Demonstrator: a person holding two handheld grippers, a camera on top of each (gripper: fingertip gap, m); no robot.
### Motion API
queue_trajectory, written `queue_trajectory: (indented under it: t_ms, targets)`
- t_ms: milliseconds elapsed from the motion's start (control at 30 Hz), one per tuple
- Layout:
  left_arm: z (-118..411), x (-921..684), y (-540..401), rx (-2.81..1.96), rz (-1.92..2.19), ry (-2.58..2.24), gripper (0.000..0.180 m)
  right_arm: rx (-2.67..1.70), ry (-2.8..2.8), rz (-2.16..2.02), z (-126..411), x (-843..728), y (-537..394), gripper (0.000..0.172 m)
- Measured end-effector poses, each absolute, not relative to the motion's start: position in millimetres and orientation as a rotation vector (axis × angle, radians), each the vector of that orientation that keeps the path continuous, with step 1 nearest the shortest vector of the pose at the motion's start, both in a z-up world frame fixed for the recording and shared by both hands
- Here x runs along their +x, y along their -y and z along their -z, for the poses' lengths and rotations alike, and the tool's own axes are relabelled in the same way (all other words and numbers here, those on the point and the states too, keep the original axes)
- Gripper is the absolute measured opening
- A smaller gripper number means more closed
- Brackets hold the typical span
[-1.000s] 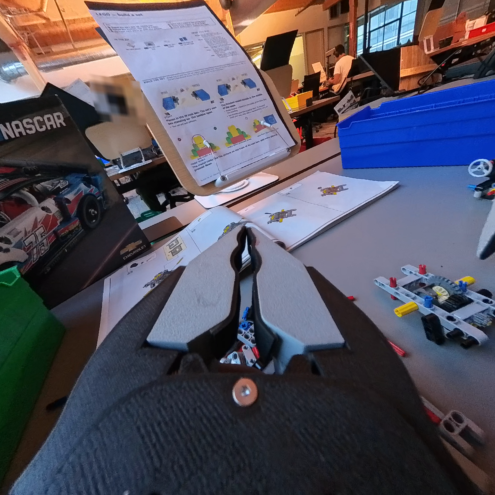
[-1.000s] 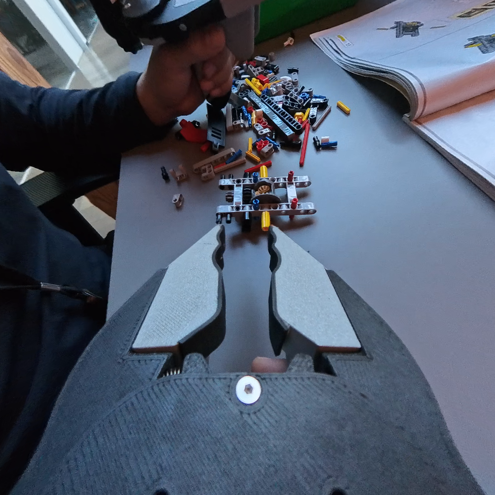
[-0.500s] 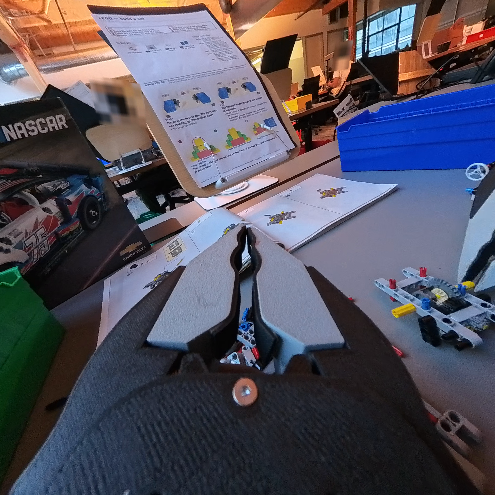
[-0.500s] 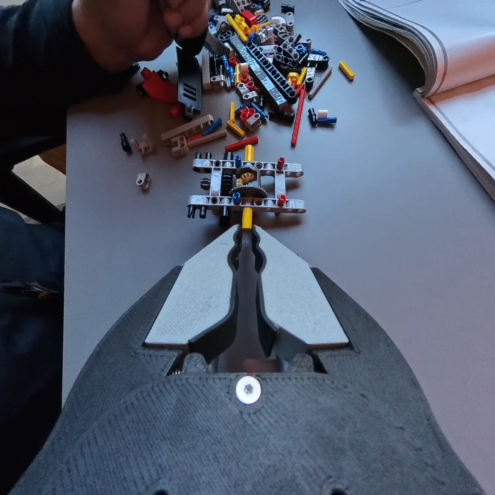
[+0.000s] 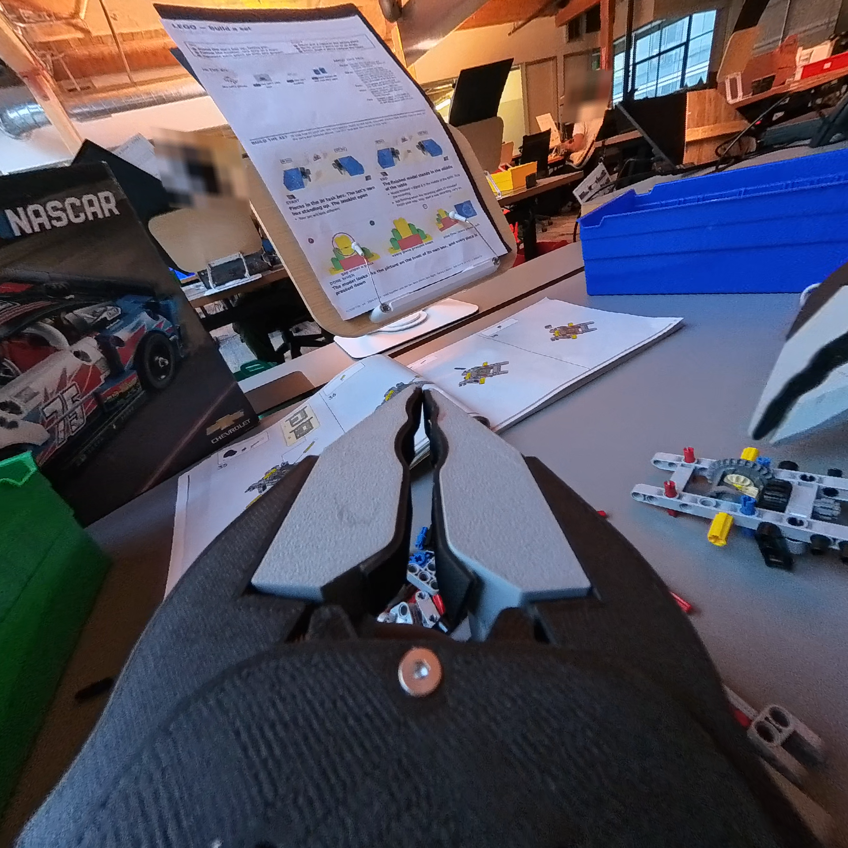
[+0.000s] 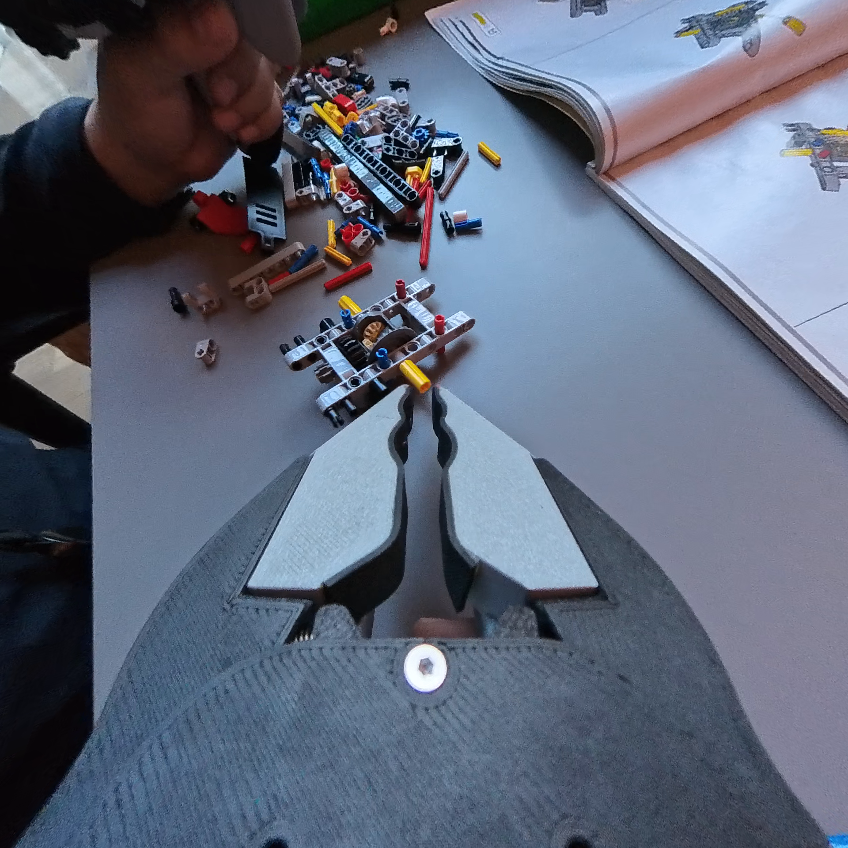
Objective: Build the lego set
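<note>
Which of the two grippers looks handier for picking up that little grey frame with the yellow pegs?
The right gripper, probably: its tips sit at the grey frame's yellow peg. The left gripper is shut, off over the open booklet.

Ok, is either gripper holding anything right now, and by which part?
The left gripper is shut with nothing held. The right gripper has its tips at the free end of the grey frame's yellow axle; whether they pinch it cannot be told.

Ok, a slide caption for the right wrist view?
Right gripper, nearly shut, tips at the yellow axle of a grey brick chassis; loose colourful parts pile behind.
</note>
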State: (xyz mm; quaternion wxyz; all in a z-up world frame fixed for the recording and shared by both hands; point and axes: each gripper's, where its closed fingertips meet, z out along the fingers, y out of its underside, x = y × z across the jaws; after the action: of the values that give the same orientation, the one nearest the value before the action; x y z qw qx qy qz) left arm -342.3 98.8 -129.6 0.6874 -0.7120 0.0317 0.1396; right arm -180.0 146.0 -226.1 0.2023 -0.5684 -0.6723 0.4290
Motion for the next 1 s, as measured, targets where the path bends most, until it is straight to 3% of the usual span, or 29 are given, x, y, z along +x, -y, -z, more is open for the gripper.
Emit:
queue_trajectory:
  t_ms: [833,1000]
  targets:
    - [128.4,-340.7,-98.6,-1.592,-0.300,-0.072,0.000,-1.461,2.120,-1.151,239.6,-185.3,-142.4,0.021]
    - [127.7,-339.4,-98.6,-1.589,-0.304,-0.080,0.000,-1.380,2.201,-1.170,240.2,-183.6,-132.9,0.009]
